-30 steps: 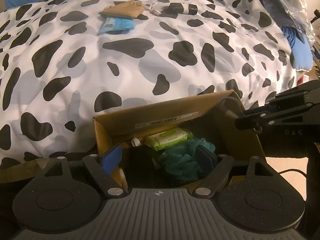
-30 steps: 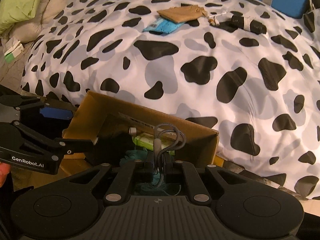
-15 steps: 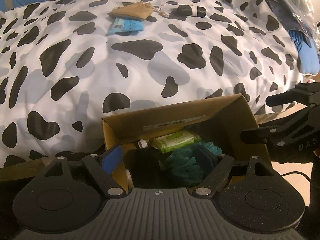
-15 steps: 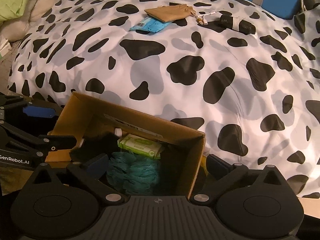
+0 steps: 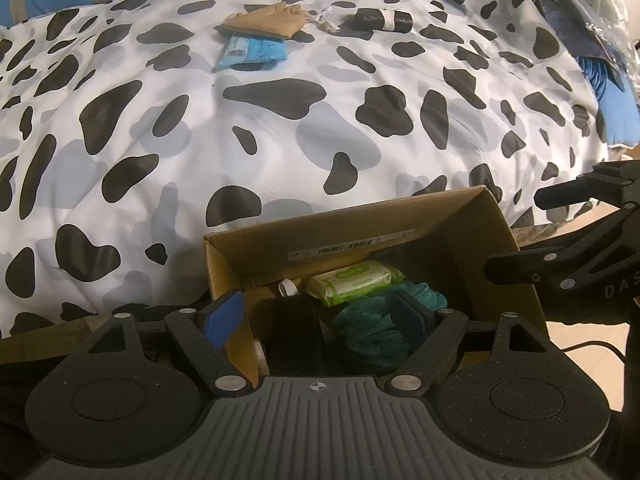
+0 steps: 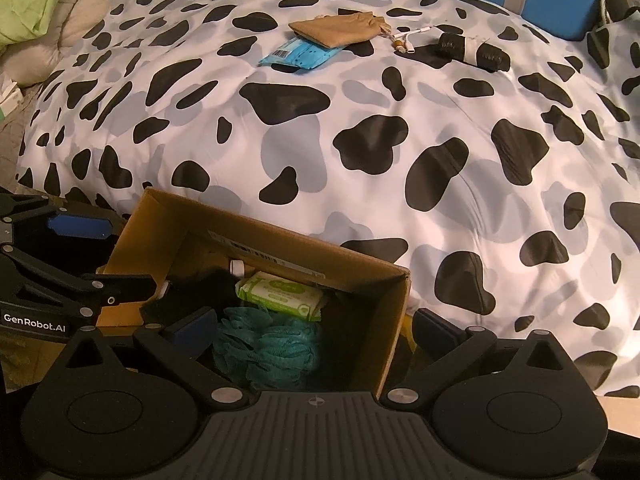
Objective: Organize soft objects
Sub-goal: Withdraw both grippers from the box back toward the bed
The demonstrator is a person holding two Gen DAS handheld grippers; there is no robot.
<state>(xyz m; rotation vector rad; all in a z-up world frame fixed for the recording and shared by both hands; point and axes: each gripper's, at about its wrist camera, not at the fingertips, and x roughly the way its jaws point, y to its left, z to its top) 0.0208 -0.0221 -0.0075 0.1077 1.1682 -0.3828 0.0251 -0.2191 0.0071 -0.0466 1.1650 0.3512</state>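
Both grippers hang over the cardboard box (image 6: pixel 280 248) at the near edge of the bed (image 6: pixel 360 128), the right gripper (image 6: pixel 312 332) with jaws spread wide and empty above the teal bath pouf (image 6: pixel 268 352), the left gripper (image 5: pixel 320 312) likewise spread, straddling the box's left wall. The drop-off looks complete. Next comes a far reach for the tan pouch (image 6: pixel 340 30), blue packet (image 6: pixel 300 52) and black roll (image 6: pixel 472 50).

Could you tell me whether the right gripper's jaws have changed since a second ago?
Yes. The right gripper was pinched shut over the cardboard box; its jaws now stand wide, empty, straddling that box's right wall.
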